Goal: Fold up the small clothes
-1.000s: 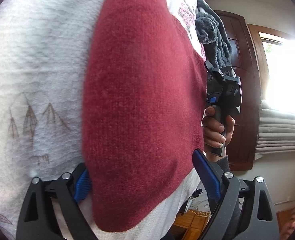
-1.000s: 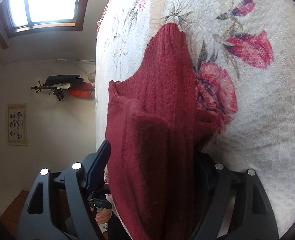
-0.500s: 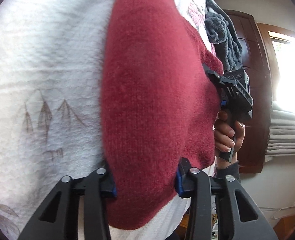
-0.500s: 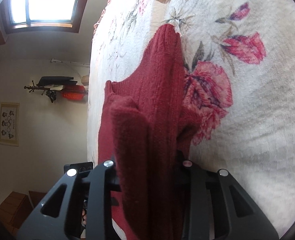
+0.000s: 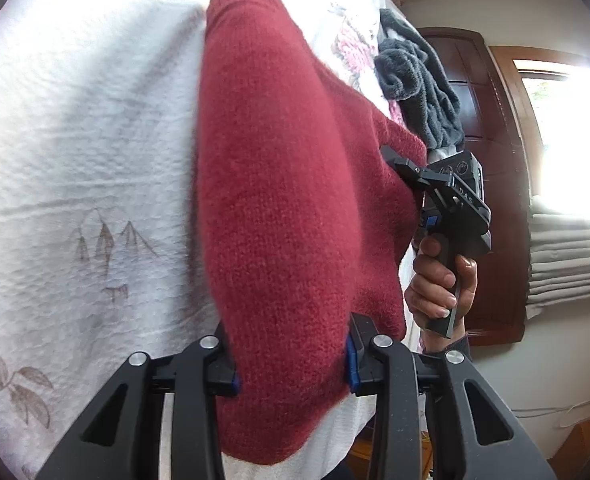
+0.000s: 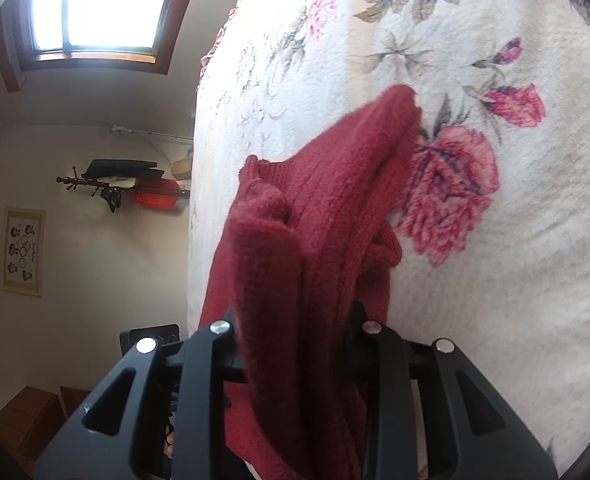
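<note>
Both hand-held grippers are clamped on the same dark red knitted sweater (image 5: 295, 208). At the bottom of the left wrist view, the left gripper (image 5: 291, 364) has its two black fingers pressed in from either side of a thick rounded fold of the knit, the blue pads (image 5: 351, 364) squeezed against the wool. That fold rises through the centre of the frame to a ribbed edge near the top. The sweater lies against a white textured bedspread (image 5: 75, 160), which fills the left half of the frame and carries faint brown leaf prints at lower left.

On the right side of that view, the right gripper (image 5: 399, 160) appears from outside, its black body held by a hand (image 5: 443, 284) wrapped around the handle, its tip touching the sweater's right edge. Above it, in the upper right, a dark grey fleecy garment (image 5: 419, 88) hangs against a dark wooden door (image 5: 491, 152); a bright window sits at far right.

In the right wrist view, the right gripper (image 6: 295, 344) is likewise drawn narrow on a bunched ridge of the sweater (image 6: 315, 240), which runs from the bottom centre up to a point at upper right of centre, resting on the bedspread (image 6: 515, 280), here printed with pink roses. A window (image 6: 99, 8) occupies the upper left, with a coat rack (image 6: 115, 188) and a framed picture (image 6: 23, 252) on the wall at left.
</note>
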### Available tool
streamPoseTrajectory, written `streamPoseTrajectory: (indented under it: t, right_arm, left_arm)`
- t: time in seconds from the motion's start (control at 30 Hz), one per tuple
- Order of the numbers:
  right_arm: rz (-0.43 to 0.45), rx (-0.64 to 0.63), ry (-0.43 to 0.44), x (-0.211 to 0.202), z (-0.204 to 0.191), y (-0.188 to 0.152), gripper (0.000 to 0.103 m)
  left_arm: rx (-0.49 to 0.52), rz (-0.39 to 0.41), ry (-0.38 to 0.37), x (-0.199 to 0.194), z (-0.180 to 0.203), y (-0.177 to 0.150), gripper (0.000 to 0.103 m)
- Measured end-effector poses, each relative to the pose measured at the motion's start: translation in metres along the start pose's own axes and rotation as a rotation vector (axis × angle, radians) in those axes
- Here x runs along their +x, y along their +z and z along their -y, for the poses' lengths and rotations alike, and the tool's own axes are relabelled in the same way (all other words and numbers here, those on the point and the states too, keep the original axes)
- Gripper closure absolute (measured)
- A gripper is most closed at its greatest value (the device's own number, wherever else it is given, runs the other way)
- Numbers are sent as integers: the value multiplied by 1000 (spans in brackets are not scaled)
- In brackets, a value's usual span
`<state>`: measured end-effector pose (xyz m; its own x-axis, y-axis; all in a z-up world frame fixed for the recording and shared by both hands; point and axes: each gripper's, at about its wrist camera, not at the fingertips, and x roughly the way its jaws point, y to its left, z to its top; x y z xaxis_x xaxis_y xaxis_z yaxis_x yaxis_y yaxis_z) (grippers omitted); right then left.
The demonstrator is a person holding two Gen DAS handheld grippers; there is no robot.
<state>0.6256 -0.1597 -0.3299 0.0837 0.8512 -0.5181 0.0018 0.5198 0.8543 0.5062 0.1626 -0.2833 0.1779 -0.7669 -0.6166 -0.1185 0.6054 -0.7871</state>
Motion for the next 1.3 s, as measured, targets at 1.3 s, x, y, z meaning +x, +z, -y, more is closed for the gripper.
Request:
streamPoseTrajectory:
  t: [1.3]
  right_arm:
    - [-260,-79,48,121,-93,-109,77]
  left_arm:
    - [-212,177,-51,-119,-104,-163,68]
